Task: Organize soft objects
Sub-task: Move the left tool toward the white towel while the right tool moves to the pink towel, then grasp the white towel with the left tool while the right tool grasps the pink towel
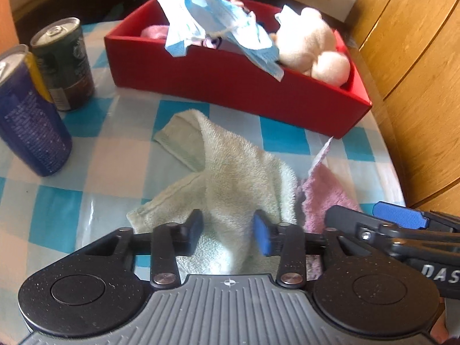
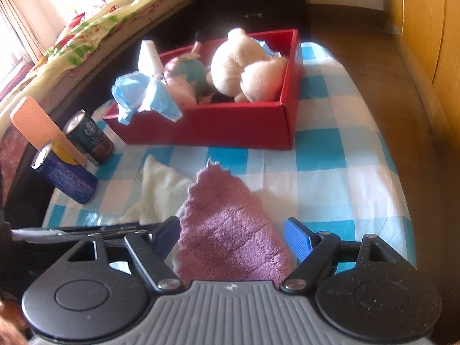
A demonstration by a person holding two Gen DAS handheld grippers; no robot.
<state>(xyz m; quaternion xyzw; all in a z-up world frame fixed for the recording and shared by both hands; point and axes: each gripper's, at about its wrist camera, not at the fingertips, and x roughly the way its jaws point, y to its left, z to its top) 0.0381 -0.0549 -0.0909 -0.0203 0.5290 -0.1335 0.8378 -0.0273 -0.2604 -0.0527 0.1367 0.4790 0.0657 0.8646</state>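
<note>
Towels (image 1: 230, 178) between down-tilted claws (image 1: 228, 234)

A home bedroom is indicated: a bed with floral bedding (image 2: 86, 28) seen far left of the right gripper, wooden wardrobe doors (image 1: 417, 86) right of the left gripper.

Bright daylight floods both views, strongest from the blown-out curtained window (image 2: 17, 28) at the right wrist view's upper left. Glare streaks the glossy blue-and-white checked worktop (image 1: 95, 201). Fisheye distortion bends the edges, dark vignetting fills the corners, and overall detail is slightly soft.
</note>
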